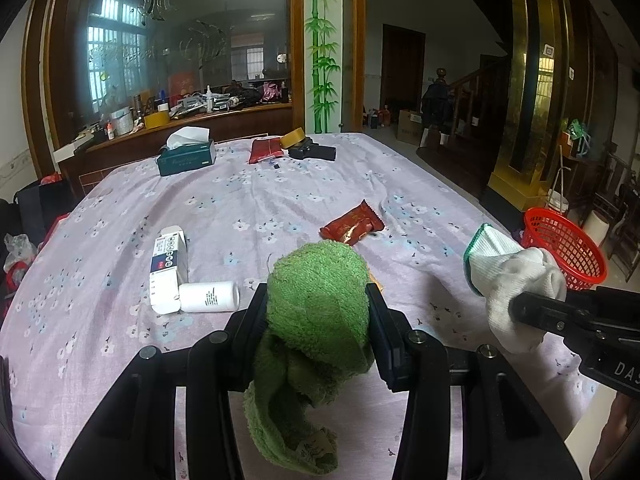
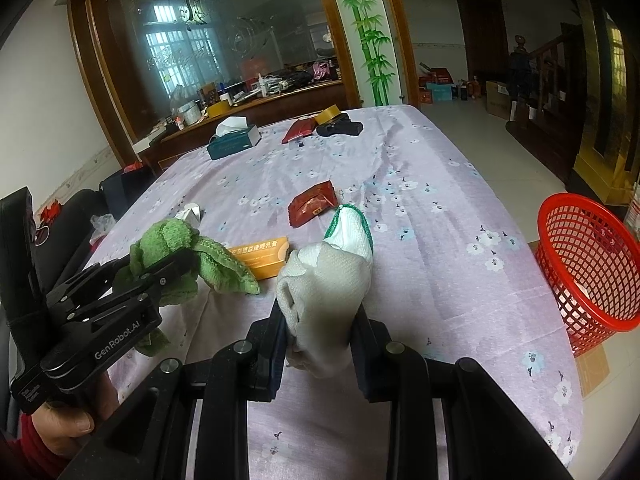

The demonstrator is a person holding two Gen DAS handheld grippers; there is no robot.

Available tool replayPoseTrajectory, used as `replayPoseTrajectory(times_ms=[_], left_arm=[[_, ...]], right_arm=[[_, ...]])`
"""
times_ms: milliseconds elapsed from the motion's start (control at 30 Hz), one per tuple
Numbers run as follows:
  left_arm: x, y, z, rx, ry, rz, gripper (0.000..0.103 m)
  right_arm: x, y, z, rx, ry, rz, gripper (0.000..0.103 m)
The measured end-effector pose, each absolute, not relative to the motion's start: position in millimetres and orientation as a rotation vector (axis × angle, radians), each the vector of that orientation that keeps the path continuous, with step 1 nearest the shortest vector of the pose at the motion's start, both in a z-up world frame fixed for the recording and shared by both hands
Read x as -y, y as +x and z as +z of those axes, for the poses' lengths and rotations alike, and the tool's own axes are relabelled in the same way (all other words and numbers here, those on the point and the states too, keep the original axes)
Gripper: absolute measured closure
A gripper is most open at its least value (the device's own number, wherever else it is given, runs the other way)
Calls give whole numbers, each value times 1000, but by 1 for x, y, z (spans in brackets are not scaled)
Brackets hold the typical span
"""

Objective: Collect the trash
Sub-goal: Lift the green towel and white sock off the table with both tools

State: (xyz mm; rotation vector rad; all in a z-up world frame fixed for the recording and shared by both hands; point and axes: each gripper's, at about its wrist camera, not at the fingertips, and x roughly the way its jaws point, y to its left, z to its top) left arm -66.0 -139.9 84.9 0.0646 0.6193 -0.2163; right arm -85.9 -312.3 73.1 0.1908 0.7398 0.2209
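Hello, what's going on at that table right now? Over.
Left gripper shut on green towel. Right gripper shut on white glove. Red basket off table's right edge, path clear. Wrapper, box, bottle on table.

A lilac floral tablecloth (image 1: pixel 280 200) bears a red wrapper (image 1: pixel 352 226), white bottle (image 1: pixel 209 297), and tissue box (image 1: pixel 186 157).

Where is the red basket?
In both views the red basket sits at the far right, off the table's right edge, beyond the white glove.
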Motion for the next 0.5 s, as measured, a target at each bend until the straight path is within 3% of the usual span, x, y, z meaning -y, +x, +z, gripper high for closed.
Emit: replayPoseTrajectory(times_ms=[500], left_arm=[[158,-66,92,-612,87,-245,59]], right_arm=[[328,-95,80,-721,219,201,72]])
